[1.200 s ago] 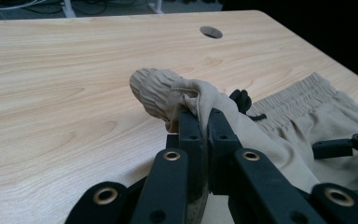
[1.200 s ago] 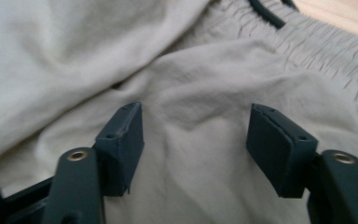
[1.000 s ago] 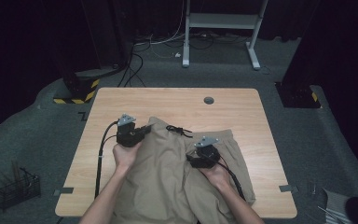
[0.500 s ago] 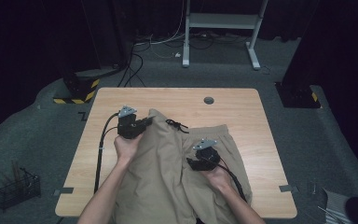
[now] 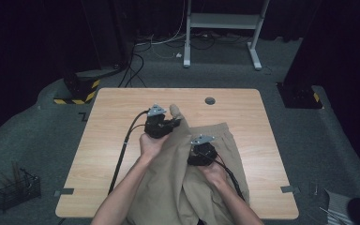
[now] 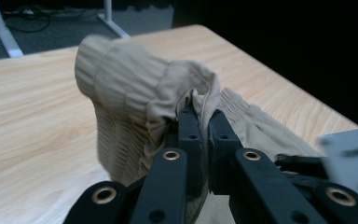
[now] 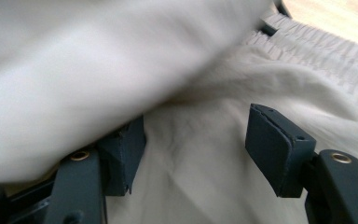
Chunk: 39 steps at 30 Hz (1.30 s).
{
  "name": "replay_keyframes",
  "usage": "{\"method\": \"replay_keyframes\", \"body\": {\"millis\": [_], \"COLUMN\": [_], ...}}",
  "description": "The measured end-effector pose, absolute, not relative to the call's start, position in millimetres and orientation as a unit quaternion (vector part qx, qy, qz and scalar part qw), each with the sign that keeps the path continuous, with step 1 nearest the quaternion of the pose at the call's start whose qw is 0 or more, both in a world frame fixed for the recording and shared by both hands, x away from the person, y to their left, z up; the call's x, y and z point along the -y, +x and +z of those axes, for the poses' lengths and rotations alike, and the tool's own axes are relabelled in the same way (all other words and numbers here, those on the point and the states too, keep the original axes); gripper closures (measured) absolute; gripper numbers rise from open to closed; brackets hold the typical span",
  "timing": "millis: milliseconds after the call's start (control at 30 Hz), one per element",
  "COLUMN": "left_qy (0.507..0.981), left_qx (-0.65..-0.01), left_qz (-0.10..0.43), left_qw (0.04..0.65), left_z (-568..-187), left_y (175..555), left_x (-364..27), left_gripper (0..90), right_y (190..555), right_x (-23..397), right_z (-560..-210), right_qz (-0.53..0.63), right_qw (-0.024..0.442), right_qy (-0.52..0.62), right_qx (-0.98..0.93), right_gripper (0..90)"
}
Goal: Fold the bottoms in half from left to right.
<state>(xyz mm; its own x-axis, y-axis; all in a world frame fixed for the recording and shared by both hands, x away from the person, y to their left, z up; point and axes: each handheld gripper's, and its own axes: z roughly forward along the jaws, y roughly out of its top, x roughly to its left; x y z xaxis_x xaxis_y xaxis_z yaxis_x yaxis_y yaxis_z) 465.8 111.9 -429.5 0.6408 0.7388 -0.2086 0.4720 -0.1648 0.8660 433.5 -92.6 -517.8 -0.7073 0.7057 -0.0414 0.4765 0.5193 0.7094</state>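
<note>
Fingers of left gripper [image 6: 199,122] clamped on shorts [image 6: 135,88] waistband; right gripper [image 7: 196,140] fingers apart

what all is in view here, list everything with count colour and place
shorts: one, beige, on the near half of the table, waistband corner lifted
table: one, light wood, centre
round hole: one, dark, far edge of the tabletop
wire basket: one, black, floor near left
white frame: one, floor beyond the table
striped block: one, yellow and black, floor far left
left gripper: one, black, shut on the waistband
right gripper: one, black, jaws apart over the cloth
forearms: two, entering from the bottom edge
</note>
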Motion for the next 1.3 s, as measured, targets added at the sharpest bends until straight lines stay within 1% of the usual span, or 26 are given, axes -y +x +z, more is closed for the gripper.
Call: {"method": "replay_keyframes", "body": {"millis": [100,167,267,333,467,667,733,767,900,967,1033,1133,1233,1300], "left_qy": [0.756,0.759,0.769,0.774,0.789,0.818,0.826,0.827,0.829,0.825,0.822,0.815,0.809,0.811], "left_qx": [-0.398,-0.392,-0.379,-0.37,-0.351,-0.34,-0.334,-0.332,-0.338,-0.339,-0.34,-0.353,-0.376,-0.389], "left_qz": [0.127,0.126,0.128,0.121,0.109,0.103,0.104,0.104,0.125,0.144,0.155,0.16,0.156,0.148], "left_qw": [0.504,0.505,0.499,0.5,0.493,0.452,0.442,0.441,0.428,0.429,0.429,0.431,0.424,0.411], "left_z": [-432.7,-432.7,-432.8,-433.6,-441.0,-464.0,-468.5,-469.8,-465.1,-458.2,-450.7,-445.7,-451.5,-461.3], "left_y": [465.7,466.0,468.2,470.0,472.5,474.4,472.2,470.8,461.1,454.1,447.3,439.9,437.4,437.6], "left_x": [-107.5,-104.1,-91.5,-79.0,-50.8,-21.6,-16.9,-16.5,-23.6,-32.8,-44.9,-68.2,-92.1,-103.9], "left_gripper": [86.3,86.3,86.2,86.2,86.0,83.2,79.1,75.3,52.2,44.4,39.8,35.4,31.9,31.2], "right_y": [418.5,412.4,414.9,417.8,416.8,415.7,415.4,415.1,409.7,405.7,401.5,396.3,393.5,394.1], "right_x": [103.9,110.1,116.9,119.6,117.0,118.0,117.9,118.1,122.0,126.1,130.8,139.5,147.5,151.2], "right_z": [-509.9,-510.7,-520.2,-520.7,-521.5,-523.1,-522.8,-522.5,-516.5,-511.2,-507.0,-505.4,-509.8,-514.7], "right_qz": [0.362,0.355,0.348,0.356,0.352,0.359,0.358,0.356,0.36,0.367,0.369,0.369,0.364,0.367], "right_qw": [0.167,0.165,0.157,0.154,0.163,0.167,0.167,0.167,0.173,0.177,0.179,0.176,0.164,0.146], "right_qy": [0.339,0.338,0.345,0.353,0.349,0.349,0.349,0.349,0.348,0.349,0.348,0.35,0.361,0.374], "right_qx": [-0.852,-0.856,-0.857,-0.851,-0.853,-0.85,-0.85,-0.851,-0.848,-0.844,-0.843,-0.843,-0.843,-0.839], "right_gripper": [37.9,37.9,37.8,37.4,36.8,36.9,37.0,37.0,37.4,37.5,37.4,37.3,37.0,36.5]}}
